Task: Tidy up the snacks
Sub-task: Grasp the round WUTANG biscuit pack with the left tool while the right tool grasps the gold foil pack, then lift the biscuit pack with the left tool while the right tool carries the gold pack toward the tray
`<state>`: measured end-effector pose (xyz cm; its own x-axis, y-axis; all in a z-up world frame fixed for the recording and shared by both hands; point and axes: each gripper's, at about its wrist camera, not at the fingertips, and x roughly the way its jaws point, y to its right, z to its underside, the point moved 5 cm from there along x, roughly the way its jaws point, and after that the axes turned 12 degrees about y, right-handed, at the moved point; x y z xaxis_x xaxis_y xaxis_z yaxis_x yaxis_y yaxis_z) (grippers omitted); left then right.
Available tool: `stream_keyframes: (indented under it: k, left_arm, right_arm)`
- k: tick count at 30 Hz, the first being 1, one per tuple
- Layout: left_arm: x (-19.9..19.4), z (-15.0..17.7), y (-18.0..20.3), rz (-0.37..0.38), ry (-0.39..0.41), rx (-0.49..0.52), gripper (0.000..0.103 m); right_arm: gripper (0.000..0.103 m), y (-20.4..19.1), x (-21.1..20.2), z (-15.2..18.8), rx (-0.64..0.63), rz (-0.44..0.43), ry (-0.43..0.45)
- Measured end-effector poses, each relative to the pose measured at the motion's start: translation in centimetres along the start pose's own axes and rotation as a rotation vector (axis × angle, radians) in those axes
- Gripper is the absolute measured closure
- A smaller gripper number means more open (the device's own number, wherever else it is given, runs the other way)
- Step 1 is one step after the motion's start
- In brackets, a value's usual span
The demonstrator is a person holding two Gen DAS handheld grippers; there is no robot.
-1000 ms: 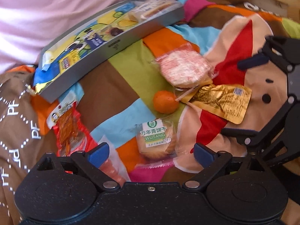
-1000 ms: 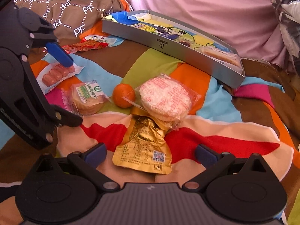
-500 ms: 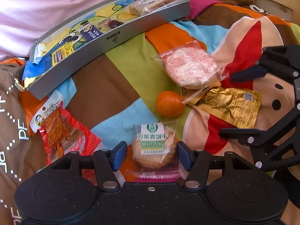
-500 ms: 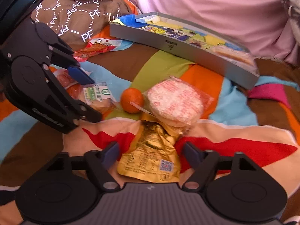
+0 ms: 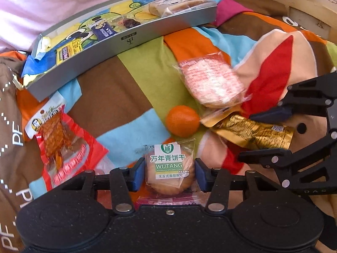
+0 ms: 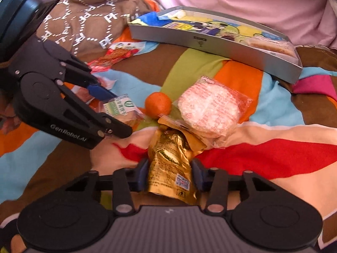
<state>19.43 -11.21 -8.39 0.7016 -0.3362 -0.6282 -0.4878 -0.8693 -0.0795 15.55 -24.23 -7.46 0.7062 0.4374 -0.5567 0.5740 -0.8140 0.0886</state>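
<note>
The left tool [image 5: 170,172] clasps the biscuit pack [image 5: 169,170] on the quilt [image 5: 118,97], pads touching both sides. The right tool [image 6: 168,174] clenches the gold pouch [image 6: 170,164], whose top lies under the pink cake pack [image 6: 208,109]. An orange [image 5: 182,120] sits between them; the tray [image 5: 126,42] lies beyond.
</note>
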Motion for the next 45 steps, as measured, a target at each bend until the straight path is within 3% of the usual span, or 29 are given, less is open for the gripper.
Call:
stream_keyframes:
  k: [8, 17, 33, 45]
  left_arm:
    - [-2.4, 1.1, 0.6, 0.034, -0.026, -0.053, 0.052]
    - [-4.3, 2.1, 1.0, 0.042, -0.044, -0.067, 0.052]
    - [-4.9, 2.4, 1.3, 0.045, -0.053, -0.052, 0.052]
    - [-4.8, 1.8, 1.1, 0.049, -0.048, -0.048, 0.052]
  right_arm:
    - [0.063, -0.9, -2.4, 0.6, -0.015, -0.028, -0.025]
    - [0.063, -2.7, -3.5, 0.8, -0.143, -0.006, -0.018]
    - [0.077, -6.9, -3.8, 2.3, -0.597, 0.047, 0.049]
    - [0.081, -7.3, -3.9, 2.0, -0.771, 0.095, 0.113]
